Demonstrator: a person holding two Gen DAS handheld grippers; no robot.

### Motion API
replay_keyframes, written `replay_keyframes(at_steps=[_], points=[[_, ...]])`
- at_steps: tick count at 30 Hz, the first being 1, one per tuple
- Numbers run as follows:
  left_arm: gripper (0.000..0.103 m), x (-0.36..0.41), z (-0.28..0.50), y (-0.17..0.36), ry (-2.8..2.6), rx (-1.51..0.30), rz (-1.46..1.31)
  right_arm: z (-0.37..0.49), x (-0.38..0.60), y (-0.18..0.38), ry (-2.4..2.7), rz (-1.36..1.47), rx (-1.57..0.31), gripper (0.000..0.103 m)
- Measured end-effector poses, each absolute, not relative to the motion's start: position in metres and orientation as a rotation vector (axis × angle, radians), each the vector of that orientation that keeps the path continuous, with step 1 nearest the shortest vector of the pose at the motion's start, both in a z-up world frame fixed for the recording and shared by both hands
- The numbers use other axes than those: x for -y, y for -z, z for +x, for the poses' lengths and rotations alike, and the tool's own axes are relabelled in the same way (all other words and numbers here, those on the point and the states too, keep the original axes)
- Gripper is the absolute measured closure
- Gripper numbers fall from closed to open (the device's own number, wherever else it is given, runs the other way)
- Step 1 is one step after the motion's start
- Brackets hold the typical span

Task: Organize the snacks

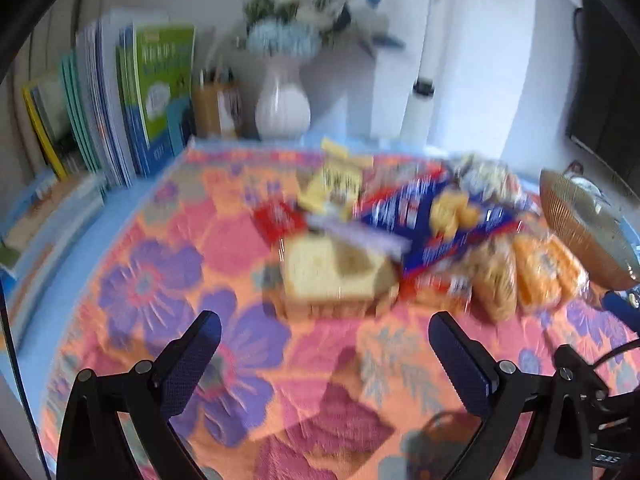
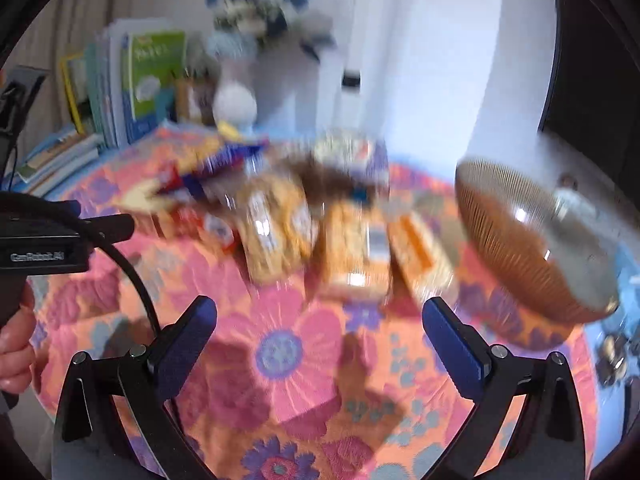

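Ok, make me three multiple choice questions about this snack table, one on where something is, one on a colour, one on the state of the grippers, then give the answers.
1. Where does the ribbed bowl stand relative to the snack pile?
A. To its right
B. To its left
C. On top of it

2. What colour is the vase holding the flowers?
A. Black
B. White
C. Red

3. What state are the left gripper and right gripper in?
A. Both shut on a packet
B. One open, one shut
C. Both open and holding nothing

Answers:
1. A, the right wrist view shows the bowl on the tablecloth to the right of the packets.
2. B, the vase body is plain white against the wall.
3. C, each view shows the fingers wide apart with only cloth between them.
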State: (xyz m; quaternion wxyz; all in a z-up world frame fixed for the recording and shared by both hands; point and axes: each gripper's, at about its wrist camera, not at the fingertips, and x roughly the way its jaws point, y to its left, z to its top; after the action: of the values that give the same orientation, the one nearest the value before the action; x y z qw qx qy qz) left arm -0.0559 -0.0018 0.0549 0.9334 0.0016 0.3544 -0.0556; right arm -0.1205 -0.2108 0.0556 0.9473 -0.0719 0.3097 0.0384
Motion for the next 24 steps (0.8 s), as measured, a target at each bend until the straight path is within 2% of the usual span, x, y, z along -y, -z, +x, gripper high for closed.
replay_keyframes(at_steps=[5, 8, 13, 20, 24], points=[[0.000, 0.011, -0.045, -0.075, 0.124, -0.590, 0.018, -0.109, 0.217, -0.090, 0.007, -0.120, -0.457, 0.000], [0.000, 0.014, -0.034, -0.071, 0.112, -0.570, 0.038, -0.088, 0.212, -0.088, 0.103, -0.145, -0.374, 0.000], [0.000, 0.022, -0.029, -0.043, 0.133, -0.631, 0.029, -0.072, 0.203, -0.073, 0.117, -0.179, -0.482, 0.000], [0.000, 0.023, -0.031, -0.042, 0.150, -0.623, 0.011, -0.057, 0.201, -0.061, 0.012, -0.154, -0.586, 0.000], [0.000, 0.016, -0.029, -0.042, 0.157, -0.633, -0.032, -0.059, 0.209, -0.061, 0.028, -0.105, -0.580, 0.000]])
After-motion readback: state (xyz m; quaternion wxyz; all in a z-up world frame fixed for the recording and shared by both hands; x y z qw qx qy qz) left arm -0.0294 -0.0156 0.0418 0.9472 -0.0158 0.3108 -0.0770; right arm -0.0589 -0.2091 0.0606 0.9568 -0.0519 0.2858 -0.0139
